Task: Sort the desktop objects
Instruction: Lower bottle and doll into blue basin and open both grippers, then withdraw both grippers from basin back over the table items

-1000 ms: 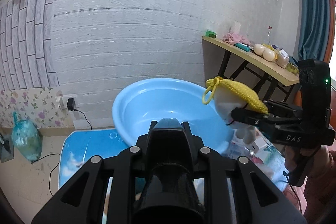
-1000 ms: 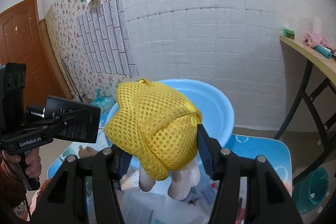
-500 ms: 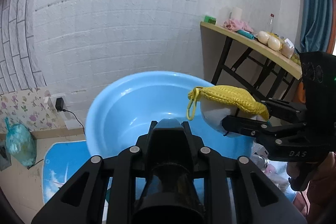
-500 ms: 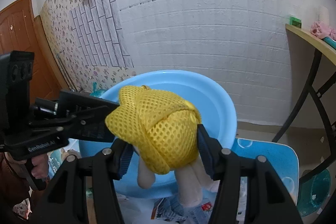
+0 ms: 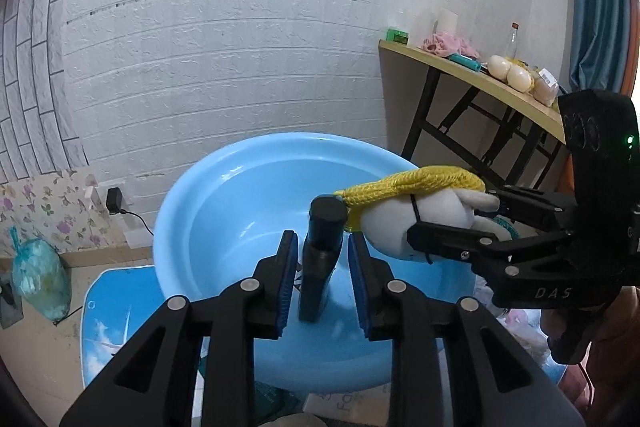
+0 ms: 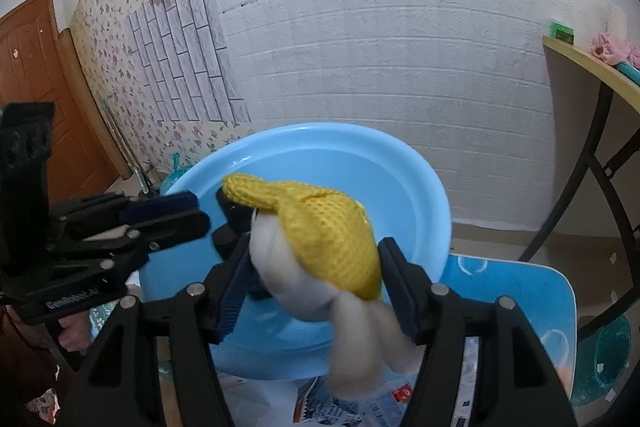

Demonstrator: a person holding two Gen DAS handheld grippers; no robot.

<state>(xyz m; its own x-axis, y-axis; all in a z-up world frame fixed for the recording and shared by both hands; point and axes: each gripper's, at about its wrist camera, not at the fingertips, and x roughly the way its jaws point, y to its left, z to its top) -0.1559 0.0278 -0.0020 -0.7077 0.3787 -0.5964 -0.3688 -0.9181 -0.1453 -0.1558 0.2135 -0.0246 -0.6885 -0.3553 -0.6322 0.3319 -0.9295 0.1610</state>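
A large light-blue basin (image 5: 248, 211) stands on a blue table; it also shows in the right wrist view (image 6: 360, 163). My left gripper (image 5: 322, 283) is open over the basin, and a dark bottle-like object (image 5: 322, 247) is free between its fingers, clear of both pads. My right gripper (image 6: 310, 287) is shut on a white plush toy with a yellow mesh hat (image 6: 320, 247) and holds it over the basin's near rim. The toy (image 5: 412, 211) and the right gripper (image 5: 460, 223) also show in the left wrist view, just right of the dark object.
A blue table top (image 6: 512, 291) holds the basin, with printed papers (image 6: 360, 403) at its front. A wooden side table (image 5: 480, 87) with bottles and cloths stands at the right. A green bag (image 5: 36, 279) lies on the floor at the left. A white brick wall is behind.
My left gripper has opened and the dark object it held now sits loose between its fingers over the basin. My right gripper has carried the plush toy lower, over the basin.
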